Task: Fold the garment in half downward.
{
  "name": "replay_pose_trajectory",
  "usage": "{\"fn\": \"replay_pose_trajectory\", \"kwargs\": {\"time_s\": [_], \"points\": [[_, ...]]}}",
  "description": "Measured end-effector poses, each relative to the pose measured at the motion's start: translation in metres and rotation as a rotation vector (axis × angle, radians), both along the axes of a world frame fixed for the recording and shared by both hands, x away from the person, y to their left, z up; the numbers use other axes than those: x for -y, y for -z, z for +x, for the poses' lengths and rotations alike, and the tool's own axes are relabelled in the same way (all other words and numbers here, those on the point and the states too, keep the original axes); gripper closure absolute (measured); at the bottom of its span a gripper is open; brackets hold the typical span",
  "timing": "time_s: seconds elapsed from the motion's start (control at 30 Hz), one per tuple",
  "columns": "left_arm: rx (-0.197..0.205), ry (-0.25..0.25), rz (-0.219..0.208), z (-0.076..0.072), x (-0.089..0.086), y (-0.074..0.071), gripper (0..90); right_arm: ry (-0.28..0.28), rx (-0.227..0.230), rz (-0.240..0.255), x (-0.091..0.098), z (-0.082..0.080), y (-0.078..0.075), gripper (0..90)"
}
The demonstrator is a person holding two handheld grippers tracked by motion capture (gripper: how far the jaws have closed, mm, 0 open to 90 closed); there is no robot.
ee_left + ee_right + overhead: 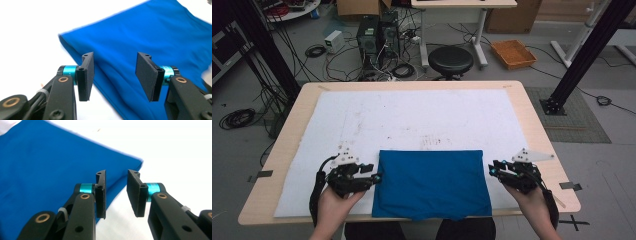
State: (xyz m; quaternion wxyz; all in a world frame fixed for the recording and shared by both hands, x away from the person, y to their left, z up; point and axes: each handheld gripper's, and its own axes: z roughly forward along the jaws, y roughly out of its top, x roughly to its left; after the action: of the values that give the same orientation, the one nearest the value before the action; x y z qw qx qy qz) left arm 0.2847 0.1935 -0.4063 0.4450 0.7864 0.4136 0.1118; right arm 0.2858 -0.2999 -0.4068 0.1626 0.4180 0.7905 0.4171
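A folded blue cloth [431,182] lies flat on the white mat [412,120] near the table's front edge, its lower hem hanging slightly over it. My left gripper [377,177] sits at the cloth's left edge, jaws open and nothing between the pads; the left gripper view has the blue cloth [155,45] just beyond my left gripper [113,75]. My right gripper [492,169] is at the cloth's right edge, a little apart from it. Its jaws are open and narrow, with the corner of the blue cloth [50,170] beside my right gripper [116,192], not gripped.
The wooden table [537,130] carries the white mat. Behind it on the floor stand a black stool [450,60], computer towers [377,32] with tangled cables, and an orange tray [513,53]. Black frame posts [584,55] rise at both sides.
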Motion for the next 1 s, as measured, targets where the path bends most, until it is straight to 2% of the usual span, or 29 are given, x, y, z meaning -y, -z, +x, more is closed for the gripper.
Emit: {"fn": "replay_pose_trajectory", "kwargs": {"time_s": [0.17, 0.27, 0.3, 0.4, 0.47, 0.57, 0.63, 0.7, 0.77, 0.83, 0.93, 1.0], "points": [[0.022, -0.065, 0.024, 0.038, 0.003, 0.004, 49.5, 0.067, -0.026, 0.027, -0.002, 0.042, 0.005, 66.7], [0.022, -0.110, 0.034, 0.057, 0.004, 0.010, 49.6, 0.095, -0.052, 0.043, -0.005, 0.061, 0.011, 64.4], [0.018, -0.119, 0.026, 0.062, 0.004, 0.012, 49.6, 0.103, -0.062, 0.044, -0.006, 0.066, 0.014, 64.1], [-0.017, -0.118, 0.041, 0.073, 0.007, 0.020, 49.8, 0.118, -0.080, 0.032, -0.010, 0.077, 0.021, 62.7], [-0.037, -0.121, 0.070, 0.077, 0.010, 0.025, 50.5, 0.117, -0.093, 0.023, -0.012, 0.081, 0.025, 62.7], [-0.077, -0.107, 0.088, 0.082, 0.011, 0.032, 51.6, 0.096, -0.118, 0.018, -0.015, 0.085, 0.031, 62.9], [-0.091, -0.097, 0.100, 0.082, 0.012, 0.035, 55.9, 0.084, -0.139, 0.000, -0.019, 0.086, 0.035, 66.0], [-0.077, -0.093, 0.121, 0.080, 0.013, 0.036, 60.1, 0.068, -0.148, -0.019, -0.020, 0.087, 0.038, 70.7], [-0.078, -0.080, 0.121, 0.080, 0.014, 0.036, 68.4, 0.060, -0.145, -0.021, -0.021, 0.086, 0.039, 80.2], [-0.072, -0.073, 0.122, 0.078, 0.015, 0.036, 76.7, 0.042, -0.140, -0.026, -0.021, 0.086, 0.039, 85.6], [-0.072, -0.068, 0.110, 0.078, 0.015, 0.036, 84.3, 0.032, -0.125, -0.044, -0.021, 0.085, 0.038, 87.6], [-0.070, -0.066, 0.104, 0.079, 0.015, 0.036, 85.7, 0.026, -0.110, -0.054, -0.020, 0.086, 0.037, 87.8]]}}
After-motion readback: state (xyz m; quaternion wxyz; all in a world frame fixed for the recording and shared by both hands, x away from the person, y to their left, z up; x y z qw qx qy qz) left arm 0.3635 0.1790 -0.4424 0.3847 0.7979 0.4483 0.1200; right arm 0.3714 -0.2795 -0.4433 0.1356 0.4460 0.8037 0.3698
